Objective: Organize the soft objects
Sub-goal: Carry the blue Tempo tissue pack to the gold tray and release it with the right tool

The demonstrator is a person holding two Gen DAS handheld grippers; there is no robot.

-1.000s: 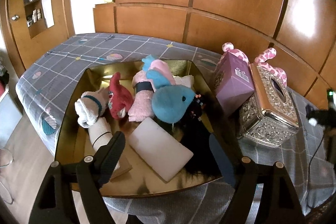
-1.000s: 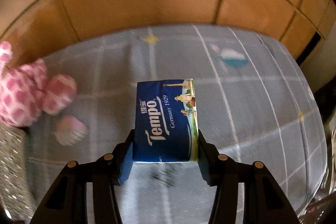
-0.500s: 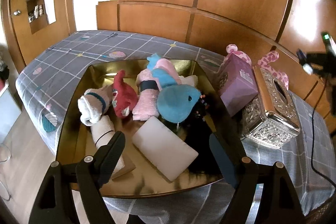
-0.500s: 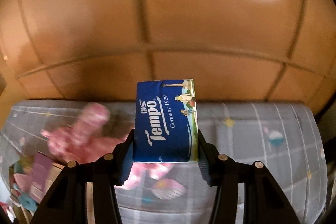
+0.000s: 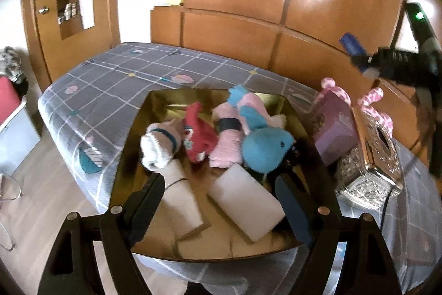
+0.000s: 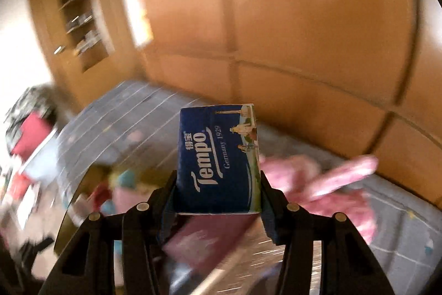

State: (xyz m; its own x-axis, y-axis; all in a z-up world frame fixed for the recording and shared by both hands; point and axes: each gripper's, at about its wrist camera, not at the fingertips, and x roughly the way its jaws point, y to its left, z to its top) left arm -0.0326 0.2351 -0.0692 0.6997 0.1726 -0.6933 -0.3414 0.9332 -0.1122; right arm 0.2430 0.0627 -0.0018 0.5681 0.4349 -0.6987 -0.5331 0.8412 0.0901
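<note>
A gold tray (image 5: 132, 134) on the bed holds soft things: a blue plush (image 5: 265, 148), a red plush (image 5: 199, 134), a pink rolled towel (image 5: 226, 145), a white rolled sock (image 5: 157, 145) and a white sponge block (image 5: 246, 209). My left gripper (image 5: 218, 201) is open and empty, low over the tray's near end. My right gripper (image 6: 218, 198) is shut on a blue Tempo tissue pack (image 6: 218, 159), held in the air above the boxes. It also shows at the upper right of the left wrist view (image 5: 356, 51).
A purple box (image 5: 334, 132) and a silver glitter tissue box (image 5: 370, 156) stand right of the tray, with a pink spotted plush (image 5: 373, 101) behind them. A grey checked bedspread (image 5: 116, 85) covers the bed. Wooden wardrobe panels (image 5: 331, 4) rise behind; the floor lies left.
My right gripper has lifted the tissue pack off the bedspread and swung it left, toward the tray. The left gripper has stayed open over the tray, shifting only slightly.
</note>
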